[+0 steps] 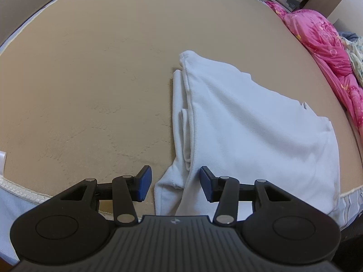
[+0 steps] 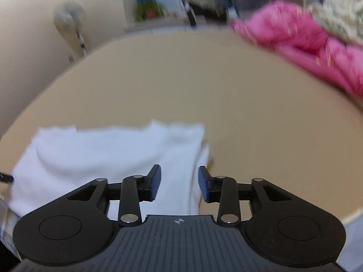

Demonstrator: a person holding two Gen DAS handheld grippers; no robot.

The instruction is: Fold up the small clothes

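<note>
Nearest the left wrist camera sits the left gripper [image 1: 175,182], black-framed with two blue-padded fingers [image 1: 143,184]. Its jaws stand spread apart, with nothing pinched between them. One white folded fabric garment [image 1: 238,131] is present. Its near edge lies in the gap between the jaws, extending from there toward 1 o'clock across one tan bed surface [image 1: 90,86]. The right blue pad is at the garment's fold line; whether it touches the cloth cannot be told. A narrower layer of the same garment shows along its 9 o'clock side, beneath the upper fold.

One pink patterned quilt [image 1: 322,52] lies bunched along the bed's 2 o'clock margin, well apart from the garment.

The right wrist view is blurred. There the right gripper [image 2: 179,183], of identical build, also has its two jaws parted and empty. The white garment [image 2: 109,158] occupies the 9 to 12 o'clock area ahead of it, its right edge running down between the jaws. The tan bed [image 2: 249,113] fills the area beyond, and the pink quilt [image 2: 306,43] sits at 2 o'clock. One pale standing fan [image 2: 70,18] appears at 11 o'clock, beside the bed.
</note>
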